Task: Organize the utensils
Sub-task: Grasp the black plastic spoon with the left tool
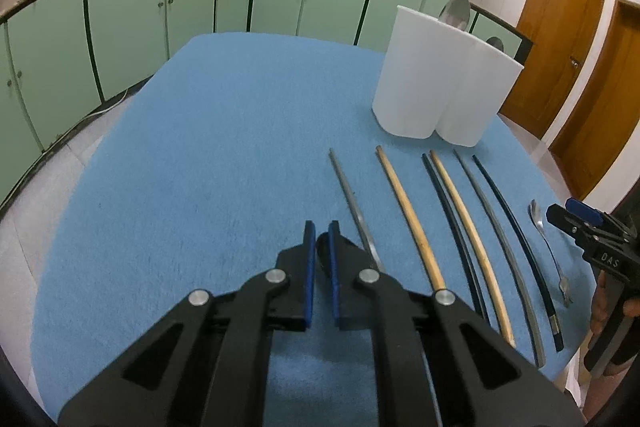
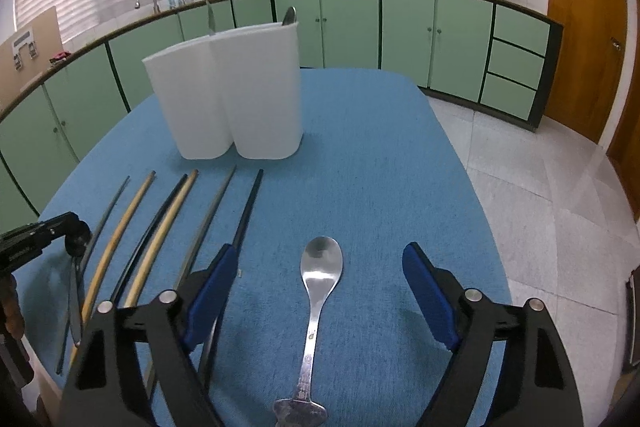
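1. Left gripper (image 1: 320, 227): my jaws are nearly closed, pinching a small dark rounded utensil end (image 1: 320, 245). The right wrist view shows a grey handle hanging below it. What kind of utensil it is I cannot tell.
2. Right gripper (image 2: 320, 247): my jaws are spread wide and hold nothing. They sit on either side of item 3 without touching it.
3. Stainless steel spoon (image 2: 316, 307): it lies flat on the cloth, on my side of the holder and well apart from it. Its bowl points toward the holder.
4. White plastic two-compartment utensil holder (image 2: 240, 87): it stands upright on the blue cloth-covered table (image 2: 380, 147). A steel spoon bowl (image 1: 454, 11) and a second utensil tip (image 1: 496, 43) stick up above its rim.
5. Six long chopsticks, loose: they lie side by side just in front of the holder, tips toward it. In order they are grey metal (image 1: 352, 195), pale bamboo (image 1: 408, 215), black (image 1: 452, 223), pale bamboo (image 1: 468, 223), grey (image 1: 496, 223) and black (image 1: 516, 223).
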Tool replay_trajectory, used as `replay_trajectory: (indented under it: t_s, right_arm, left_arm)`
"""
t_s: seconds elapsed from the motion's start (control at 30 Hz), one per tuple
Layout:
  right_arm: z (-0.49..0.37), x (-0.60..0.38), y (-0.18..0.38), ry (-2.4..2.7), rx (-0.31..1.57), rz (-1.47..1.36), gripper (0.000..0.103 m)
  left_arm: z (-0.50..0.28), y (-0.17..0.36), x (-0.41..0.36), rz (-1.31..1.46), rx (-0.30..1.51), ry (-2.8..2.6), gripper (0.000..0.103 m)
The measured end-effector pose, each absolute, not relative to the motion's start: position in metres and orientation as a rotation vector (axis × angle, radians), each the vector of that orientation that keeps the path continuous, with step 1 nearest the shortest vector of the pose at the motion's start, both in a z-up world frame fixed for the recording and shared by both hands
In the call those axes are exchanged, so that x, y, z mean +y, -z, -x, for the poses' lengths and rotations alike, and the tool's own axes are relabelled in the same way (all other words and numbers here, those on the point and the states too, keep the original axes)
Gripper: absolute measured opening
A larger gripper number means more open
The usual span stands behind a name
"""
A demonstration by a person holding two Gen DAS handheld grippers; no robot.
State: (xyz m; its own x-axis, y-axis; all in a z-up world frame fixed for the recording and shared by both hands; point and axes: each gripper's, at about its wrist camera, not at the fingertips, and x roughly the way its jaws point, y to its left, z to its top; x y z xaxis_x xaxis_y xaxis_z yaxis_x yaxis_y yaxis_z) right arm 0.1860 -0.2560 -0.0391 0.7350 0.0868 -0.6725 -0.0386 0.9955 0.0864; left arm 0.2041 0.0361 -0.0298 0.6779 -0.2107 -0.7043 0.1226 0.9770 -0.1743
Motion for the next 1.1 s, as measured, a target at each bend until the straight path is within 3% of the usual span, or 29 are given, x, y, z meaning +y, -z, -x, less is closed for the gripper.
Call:
replay_trajectory:
  t_s: [0.03, 0.1, 0.23, 0.3, 0.57, 0.7, 0.83, 1.07, 1.1]
  right_arm:
    - [-0.186, -0.256, 0.039, -0.070, 0.742, -0.067, 0.083]
    - [-0.185, -0.256, 0.039, -0.072, 0.742, -0.063, 0.083]
    - [-0.185, -0.256, 0.040, -0.076, 0.742, -0.062, 0.083]
    - [-0.185, -0.255, 0.040, -0.080, 0.740, -0.060, 0.083]
    - [-0.185, -0.257, 0.040, -0.077, 0.737, -0.062, 0.083]
    - [-0.185, -0.258, 0.040, -0.081, 0.735, -0.062, 0.083]
    - [-0.185, -0.257, 0.039, -0.084, 0.731, -0.060, 0.083]
    - [-0.184, -0.258, 0.038, -0.086, 0.727, -0.067, 0.083]
    - [-0.184, -0.257, 0.038, -0.086, 0.726, -0.067, 0.083]
  left_arm:
    - [-0.204, 0.031, 0.037, 0.123, 0.808, 0.186, 0.017]
    - [-0.203, 0.031, 0.039, 0.128, 0.804, 0.178, 0.040]
    - [-0.206, 0.032, 0.036, 0.131, 0.810, 0.181, 0.046]
    - [-0.207, 0.033, 0.036, 0.139, 0.821, 0.185, 0.054]
    - [-0.209, 0.039, 0.033, 0.151, 0.846, 0.158, 0.050]
    - [-0.208, 0.039, 0.029, 0.144, 0.867, 0.137, 0.054]
    - [-0.207, 0.039, 0.026, 0.154, 0.873, 0.117, 0.049]
    - [-0.212, 0.040, 0.022, 0.148, 0.874, 0.154, 0.013]
    - [-0.214, 0.040, 0.021, 0.151, 0.874, 0.164, 0.011]
